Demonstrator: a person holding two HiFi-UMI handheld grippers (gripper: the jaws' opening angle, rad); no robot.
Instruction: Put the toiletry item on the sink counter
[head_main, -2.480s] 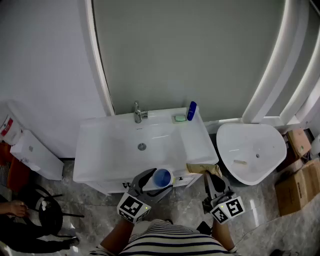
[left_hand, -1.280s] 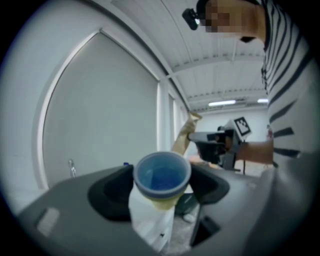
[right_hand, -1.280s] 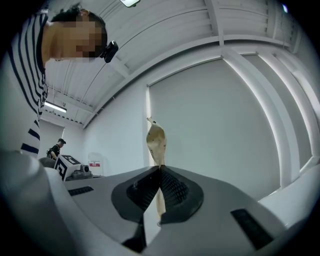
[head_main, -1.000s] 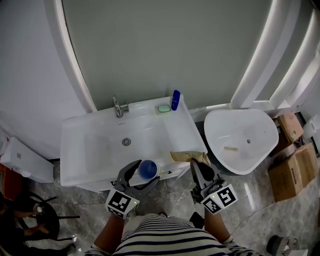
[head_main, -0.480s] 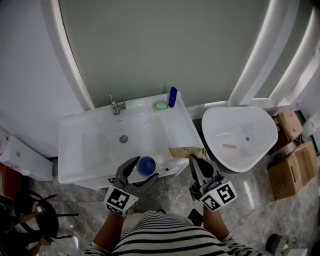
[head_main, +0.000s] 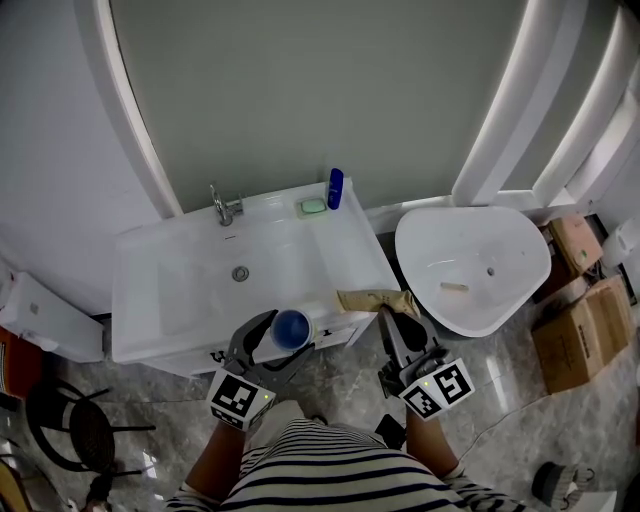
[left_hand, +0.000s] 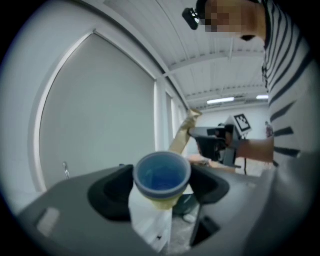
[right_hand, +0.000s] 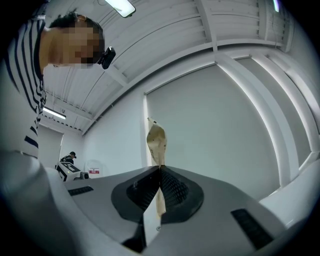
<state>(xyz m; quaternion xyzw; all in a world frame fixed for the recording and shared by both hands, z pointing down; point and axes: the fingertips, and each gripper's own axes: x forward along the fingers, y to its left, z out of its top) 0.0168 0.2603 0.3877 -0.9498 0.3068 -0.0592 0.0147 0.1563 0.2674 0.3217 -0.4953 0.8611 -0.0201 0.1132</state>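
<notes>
My left gripper hangs just in front of the white sink counter's front edge. Its jaws stand wide and are shut on a round blue cup, whose mouth faces up. The left gripper view shows the cup pinched between the dark pads, with a yellowish base below it. My right gripper is shut on a flat tan paper pouch that sticks out over the counter's front right corner. From the right gripper view, the pouch rises straight out of the closed jaws.
A faucet, a green soap dish and a blue bottle stand at the counter's back. A white rounded basin sits to the right, with cardboard boxes beyond it. A dark stool stands at the lower left.
The sink and basin have drifted left in the head view as the camera shifted. Both grippers keep their holds in about the same place before the counter.
</notes>
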